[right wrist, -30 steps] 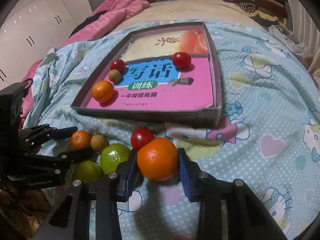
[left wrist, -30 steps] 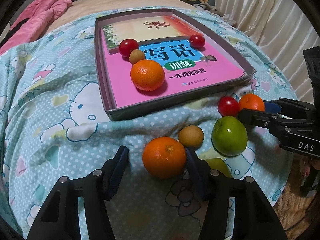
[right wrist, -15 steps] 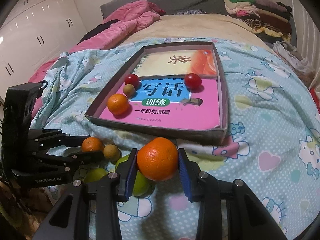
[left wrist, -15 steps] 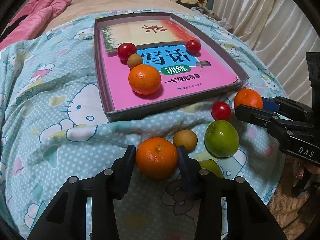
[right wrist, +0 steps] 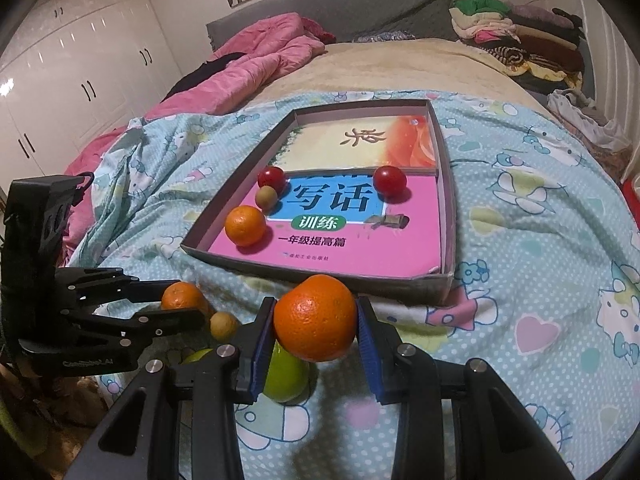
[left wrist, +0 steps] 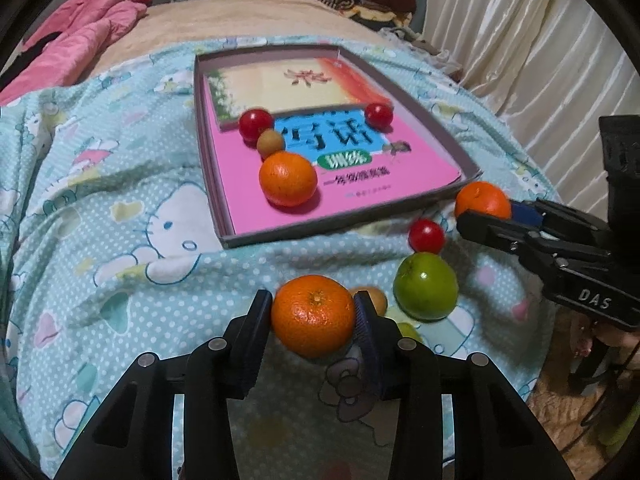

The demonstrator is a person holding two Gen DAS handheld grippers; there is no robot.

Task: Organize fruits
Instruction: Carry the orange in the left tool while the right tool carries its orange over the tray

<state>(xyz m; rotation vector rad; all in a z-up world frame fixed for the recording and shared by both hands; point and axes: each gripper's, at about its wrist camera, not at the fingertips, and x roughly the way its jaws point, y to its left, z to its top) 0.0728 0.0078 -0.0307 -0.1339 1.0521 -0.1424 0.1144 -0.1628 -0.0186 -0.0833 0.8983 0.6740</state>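
Since both are bound for the tray, one orange is clamped in the left claw, having just closed, another orange in the right claw.

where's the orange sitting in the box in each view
Left wrist: the orange in the box lies centre, on the pink book, below a small brown fruit.
Right wrist: same orange, left of centre, near the box's front-left corner.
Shared landmark: the green oval label on the book.
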